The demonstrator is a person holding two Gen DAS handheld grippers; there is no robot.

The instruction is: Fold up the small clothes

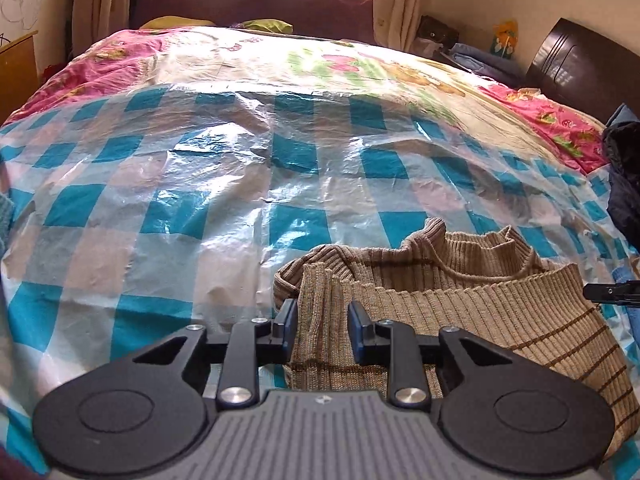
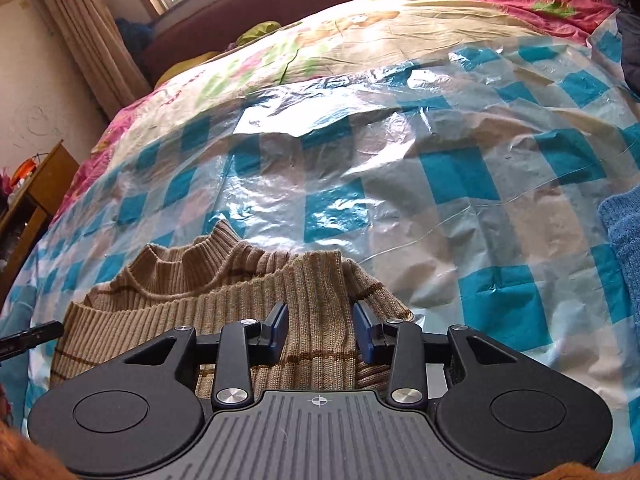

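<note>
A small tan ribbed sweater (image 1: 500,300) with thin brown stripes lies on a bed covered by a blue-and-white checked plastic sheet (image 1: 240,184). My left gripper (image 1: 322,332) is open, its blue pads on either side of a folded sleeve or edge of the sweater at its left side. In the right wrist view, my right gripper (image 2: 320,334) is open around a ribbed fold of the same sweater (image 2: 180,292) at its right side. The collar (image 2: 216,248) points away from me. The right gripper's tip (image 1: 612,292) shows at the right edge of the left wrist view.
A floral pink and cream quilt (image 1: 320,60) covers the far half of the bed. A blue knit garment (image 2: 624,240) lies to the right. Dark clothes (image 1: 624,168) sit at the right edge. A wooden cabinet (image 2: 36,200) stands at the left.
</note>
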